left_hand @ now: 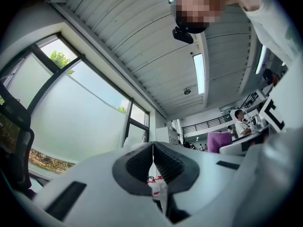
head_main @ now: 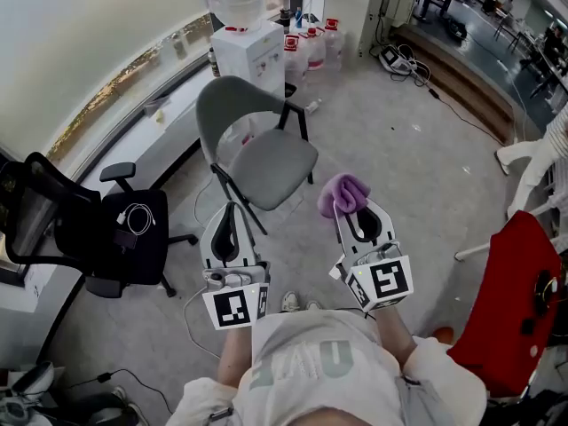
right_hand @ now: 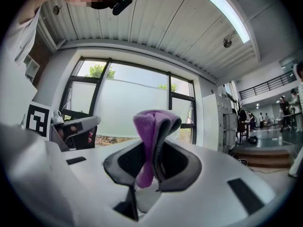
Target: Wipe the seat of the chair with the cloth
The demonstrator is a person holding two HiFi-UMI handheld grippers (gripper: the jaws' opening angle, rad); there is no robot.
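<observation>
1. The right gripper point(right_hand: 152, 151) has its jaws clamped on the cloth point(right_hand: 152, 123). The purple fabric is folded and pinched between the pads, with a rounded bunch standing out past the tips.
2. The left gripper point(left_hand: 153, 149) has its jaws pressed together with nothing between them. It is raised alongside the other gripper and plays no part yet.
3. In the head view the cloth point(head_main: 343, 193) is held in the air, off the chair point(head_main: 232, 105), on the person's side of the seat's near right corner. It touches nothing but the right gripper point(head_main: 357, 209).
4. The grey seat point(head_main: 271, 167) is bare. The chair's back is on the far left side, so the near and right edges are open to approach.
5. Judged step: the cloth is in hand and being carried to the seat, and wiping has not begun.
6. The next move calls for bringing the right gripper forward and down so that the bunched end meets the seat. It should then be drawn across from one edge to the other under light, even pressure.
7. The grip must hold so the cloth does not pull free. The left gripper point(head_main: 229, 209) could steady the chair, which looks light.
</observation>
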